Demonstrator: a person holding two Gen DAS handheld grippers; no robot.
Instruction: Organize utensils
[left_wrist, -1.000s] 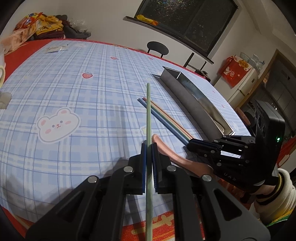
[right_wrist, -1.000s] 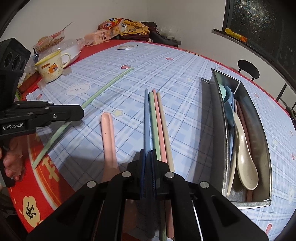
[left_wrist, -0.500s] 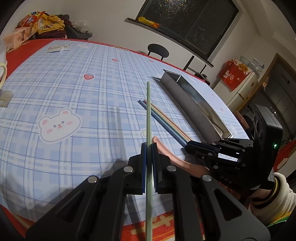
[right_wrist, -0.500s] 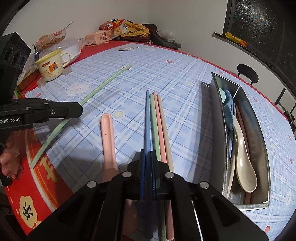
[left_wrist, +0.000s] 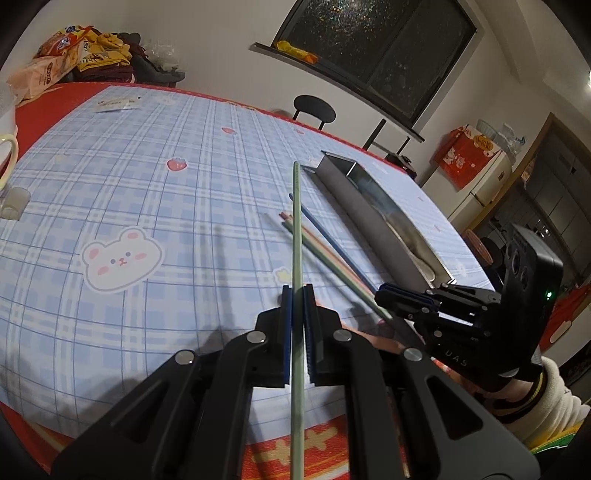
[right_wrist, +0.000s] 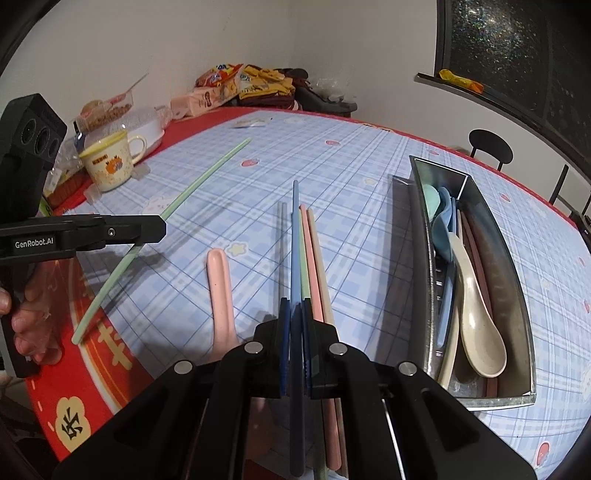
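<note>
Both tools are pressed together, each one pinching a single chopstick. Left tool (left_wrist: 297, 291) pinches the pale green chopstick (left_wrist: 296, 236) near its lower third, so the long part points forward over the worktop (left_wrist: 155, 177) and its far tip is free. Right tool (right_wrist: 294, 306) pinches the dark blue chopstick (right_wrist: 295, 240) in the same way; this stick seems lifted a little above the three others, because its shadow lies beside it.

Green, pink and beige chopsticks (right_wrist: 314, 266) lie side by side under the right tool, and the pink spoon (right_wrist: 219, 291) lies just to their left. They wait on the cloth, probably because only one stick goes at a time.

Metal tray (right_wrist: 517, 295) stands to the right and already holds spoons and dark chopsticks, all lengthwise. I think each stick is held along the tool's line so that it can slide lengthwise into this narrow tray.
</note>
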